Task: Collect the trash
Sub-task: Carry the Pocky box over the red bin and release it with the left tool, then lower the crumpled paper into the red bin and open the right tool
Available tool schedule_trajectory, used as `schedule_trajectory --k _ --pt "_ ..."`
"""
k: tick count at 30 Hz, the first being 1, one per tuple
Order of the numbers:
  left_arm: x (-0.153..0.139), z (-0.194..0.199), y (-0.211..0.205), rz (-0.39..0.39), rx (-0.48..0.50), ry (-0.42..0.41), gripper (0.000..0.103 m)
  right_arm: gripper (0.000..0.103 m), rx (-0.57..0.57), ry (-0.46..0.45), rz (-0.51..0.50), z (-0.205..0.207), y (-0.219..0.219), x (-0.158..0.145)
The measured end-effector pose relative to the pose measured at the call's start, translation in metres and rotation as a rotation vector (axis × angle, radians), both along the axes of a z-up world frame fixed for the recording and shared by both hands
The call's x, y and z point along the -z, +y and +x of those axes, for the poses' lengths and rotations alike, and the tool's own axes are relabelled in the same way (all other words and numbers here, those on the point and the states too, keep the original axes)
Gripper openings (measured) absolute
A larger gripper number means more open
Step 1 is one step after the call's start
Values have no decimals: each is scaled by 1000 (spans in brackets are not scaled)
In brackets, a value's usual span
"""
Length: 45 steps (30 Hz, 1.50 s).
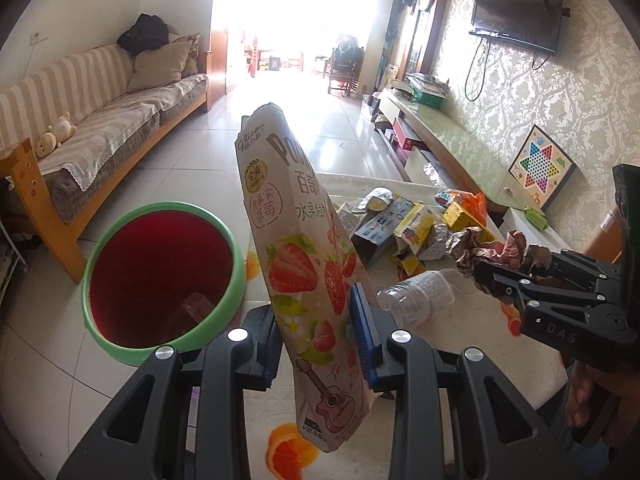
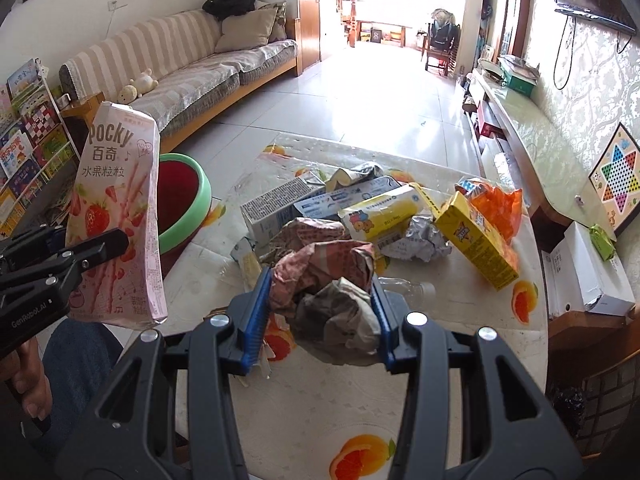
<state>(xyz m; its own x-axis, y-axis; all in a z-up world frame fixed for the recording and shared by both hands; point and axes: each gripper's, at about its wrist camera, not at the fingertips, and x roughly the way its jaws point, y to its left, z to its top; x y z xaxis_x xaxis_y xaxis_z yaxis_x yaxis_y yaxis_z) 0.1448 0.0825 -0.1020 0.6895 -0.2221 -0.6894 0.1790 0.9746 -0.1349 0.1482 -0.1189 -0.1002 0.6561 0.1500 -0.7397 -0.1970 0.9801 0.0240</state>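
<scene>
My left gripper (image 1: pixel 320 332) is shut on a pink strawberry Pocky box (image 1: pixel 304 264) and holds it upright above the table edge, just right of the green-rimmed red bin (image 1: pixel 160 276). The box also shows in the right wrist view (image 2: pixel 116 216) at the left, with the bin (image 2: pixel 184 204) behind it. My right gripper (image 2: pixel 320 316) is shut on a crumpled brown paper wad (image 2: pixel 332 288) above the table; it appears in the left wrist view (image 1: pixel 492 280) at the right.
A pile of trash lies on the round table (image 2: pixel 360 400): a grey carton (image 2: pixel 276 204), a yellow box (image 2: pixel 476 240), an orange bag (image 2: pixel 496 204), foil (image 2: pixel 424 236) and a clear plastic bottle (image 1: pixel 416 292). A sofa (image 1: pixel 100 120) stands left, a low cabinet (image 1: pixel 460 140) right.
</scene>
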Motion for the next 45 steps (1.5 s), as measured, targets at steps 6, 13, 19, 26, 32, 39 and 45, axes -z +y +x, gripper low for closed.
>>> schedule_trajectory --k 6,13,19,26,32,39,45 --pt "-2 25 50 18 -95 1 29 43 -30 -13 2 17 25 -7" --pt "9 59 106 71 -178 30 29 43 -73 -19 3 39 62 -8" --pt "29 84 141 96 -222 60 29 44 -112 -15 12 55 95 -7" --pt "54 97 155 106 -217 109 30 43 -143 3 24 72 126 1" --pt "57 93 152 123 -203 101 54 43 -162 5 27 85 150 3" --pt "51 81 167 104 -225 78 79 43 -198 13 41 102 176 5" --pt "46 66 193 106 -258 68 85 43 -247 41 69 114 213 17"
